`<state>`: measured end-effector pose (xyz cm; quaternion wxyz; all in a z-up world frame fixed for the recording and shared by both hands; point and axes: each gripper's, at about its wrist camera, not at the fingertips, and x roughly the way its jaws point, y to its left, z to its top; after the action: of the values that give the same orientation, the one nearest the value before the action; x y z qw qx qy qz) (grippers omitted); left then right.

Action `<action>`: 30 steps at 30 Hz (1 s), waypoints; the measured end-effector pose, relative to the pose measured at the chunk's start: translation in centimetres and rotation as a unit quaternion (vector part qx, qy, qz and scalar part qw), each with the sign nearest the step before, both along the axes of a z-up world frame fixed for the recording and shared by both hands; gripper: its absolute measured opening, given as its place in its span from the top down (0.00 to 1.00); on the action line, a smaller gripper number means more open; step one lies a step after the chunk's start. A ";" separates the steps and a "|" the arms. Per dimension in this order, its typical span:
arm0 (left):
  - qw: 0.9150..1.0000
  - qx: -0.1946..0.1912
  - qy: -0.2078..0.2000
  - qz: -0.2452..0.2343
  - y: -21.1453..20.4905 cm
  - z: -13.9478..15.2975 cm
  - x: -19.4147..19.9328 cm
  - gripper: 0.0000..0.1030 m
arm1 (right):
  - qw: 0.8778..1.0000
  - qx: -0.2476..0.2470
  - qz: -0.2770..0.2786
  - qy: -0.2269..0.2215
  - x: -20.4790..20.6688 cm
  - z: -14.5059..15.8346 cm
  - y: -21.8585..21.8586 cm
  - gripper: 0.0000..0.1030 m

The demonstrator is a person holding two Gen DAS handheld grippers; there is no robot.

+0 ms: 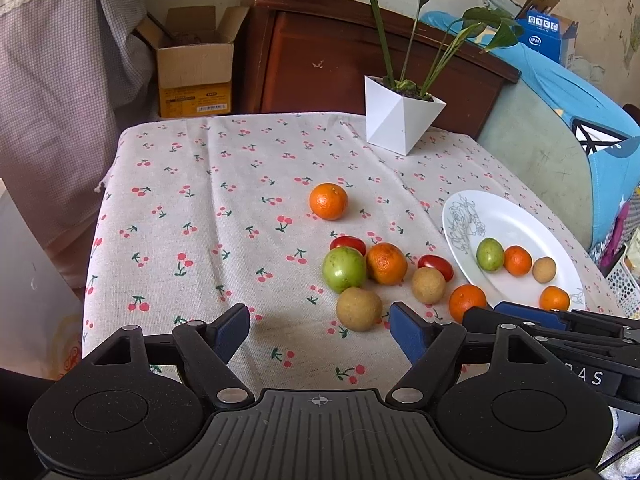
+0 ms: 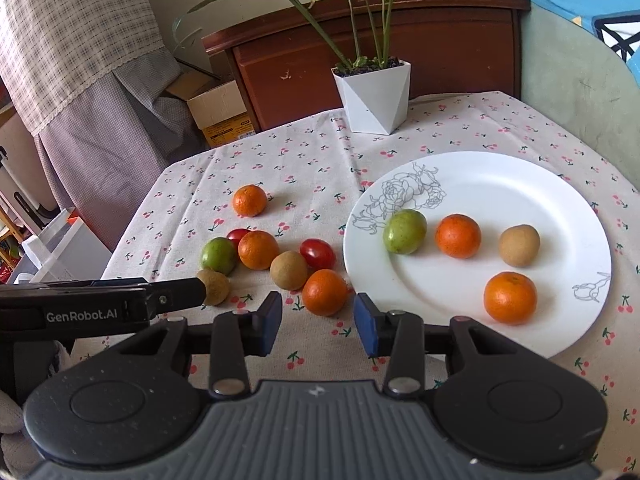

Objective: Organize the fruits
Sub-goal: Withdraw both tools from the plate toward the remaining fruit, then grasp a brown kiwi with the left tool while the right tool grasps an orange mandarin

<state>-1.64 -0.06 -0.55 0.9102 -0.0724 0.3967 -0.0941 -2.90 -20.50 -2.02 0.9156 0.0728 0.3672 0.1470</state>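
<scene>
Loose fruit lies on the cherry-print cloth: a lone orange [image 1: 328, 201], a green fruit [image 1: 344, 270], another orange [image 1: 386, 263], two red cherry tomatoes [image 1: 436, 267] and brown round fruits. My left gripper [image 1: 319, 324] is open; one brown fruit [image 1: 359, 309] lies between its tips, near the right pad, untouched. My right gripper [image 2: 319, 322] is open, narrower, just short of an orange [image 2: 325, 292] by the plate's rim. The white plate [image 2: 500, 184] holds a green fruit [image 2: 405, 231], two oranges and a brown fruit [image 2: 519, 246].
A white faceted pot [image 2: 376, 96] with a tall green plant stands at the back of the table. Behind it is a dark wooden cabinet [image 2: 320, 68]; a cardboard box [image 1: 196, 72] sits on the floor at the left. A cushioned seat [image 2: 568, 80] flanks the right.
</scene>
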 end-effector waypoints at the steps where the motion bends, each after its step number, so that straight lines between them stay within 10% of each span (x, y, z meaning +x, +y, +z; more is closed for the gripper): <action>1: 1.000 0.000 0.000 0.000 0.0 0.0 0.0 0.25 | 1.000 -0.002 0.000 0.000 0.1 -0.1 0.2 0.63; 19: 1.000 -0.001 -0.014 -0.004 -0.6 -0.3 0.5 0.27 | 0.999 -0.018 -0.025 0.009 1.5 -0.9 1.3 0.75; 30: 0.999 0.008 -0.019 -0.025 -2.0 -0.8 0.8 0.49 | 1.000 -0.026 -0.013 0.007 0.7 0.0 1.1 0.75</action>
<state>-0.88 -2.09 -1.36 0.9153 -0.0528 0.3822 -0.1151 -2.19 -19.41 -2.07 0.9163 0.0548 0.3765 0.1254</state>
